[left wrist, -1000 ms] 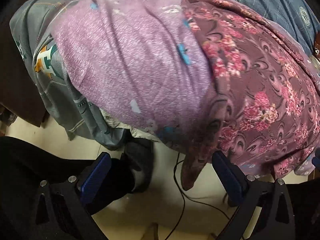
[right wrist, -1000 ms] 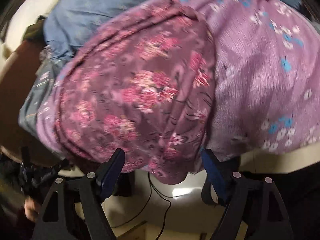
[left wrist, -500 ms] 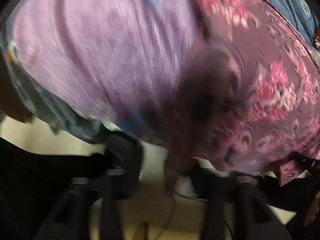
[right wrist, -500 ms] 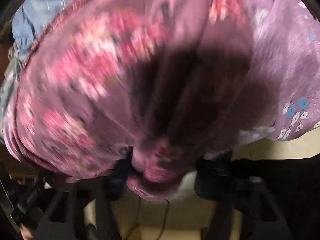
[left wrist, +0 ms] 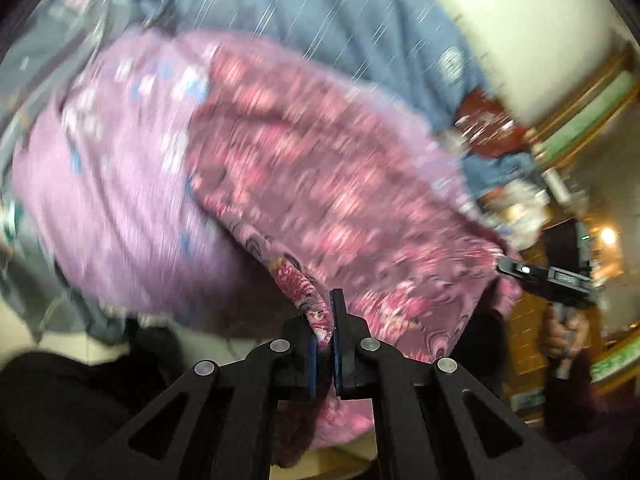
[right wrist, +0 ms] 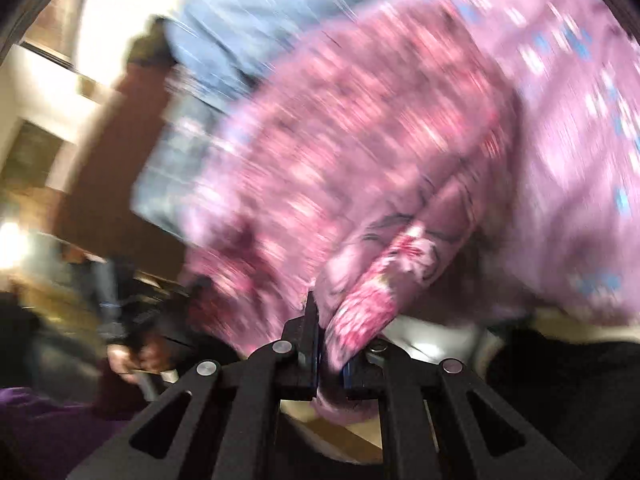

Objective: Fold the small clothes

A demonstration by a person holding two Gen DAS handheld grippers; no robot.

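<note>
**Both tongs clamped on the near hem of the floral garment**

With the floral garment as our landmark, we read the scene from its left side across. Left of it lies a lilac cloth with small blue and white flowers, spread flat, and the floral piece overlaps its edge; a blue-grey striped cloth lies beyond both. At the garment's near hem our left gripper has its jaws pressed together on a bunched fold of the fabric, so that corner can be raised clear of the lilac cloth. Further right along the same hem our right gripper is likewise closed tight on a gathered fold. We judge the two holds are spaced along one edge so it rises evenly and can be carried over for a fold. Blur hides finer detail.
</note>
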